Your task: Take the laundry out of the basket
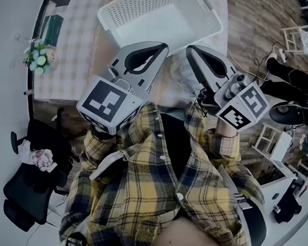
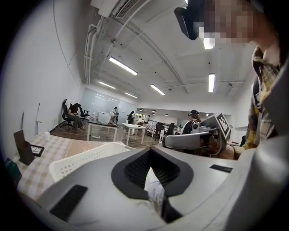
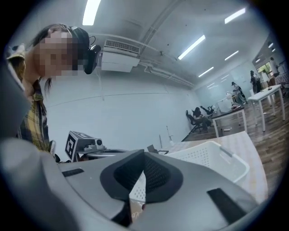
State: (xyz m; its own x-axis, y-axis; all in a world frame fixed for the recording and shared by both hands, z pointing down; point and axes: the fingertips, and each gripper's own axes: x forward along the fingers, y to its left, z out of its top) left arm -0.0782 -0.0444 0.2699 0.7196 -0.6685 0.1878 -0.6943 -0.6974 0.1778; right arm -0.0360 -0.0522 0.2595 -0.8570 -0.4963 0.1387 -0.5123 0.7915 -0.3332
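Note:
The white perforated laundry basket [image 1: 135, 8] stands on the table; I see nothing inside it from the head view. It also shows as the basket [image 2: 86, 158] and basket [image 3: 212, 155]. My left gripper [image 1: 163, 45] and right gripper [image 1: 189, 49] are held close to the person's chest and point toward the basket's near wall, short of it. Each has its jaws closed tip to tip, with nothing seen between the tips. A pale, crumpled cloth-like thing [image 1: 178, 73] lies at the table's near edge between the two grippers. It appears as a white patch [image 2: 153, 187] through the left jaws' window.
A checked tablecloth [image 1: 74, 36] covers the table's left part, with a small flower bunch [image 1: 38, 55] and a dark stand [image 1: 52, 27] on it. A black office chair [image 1: 26, 181] is at the left. White stools [image 1: 298, 39] and cables are on the wood floor at the right.

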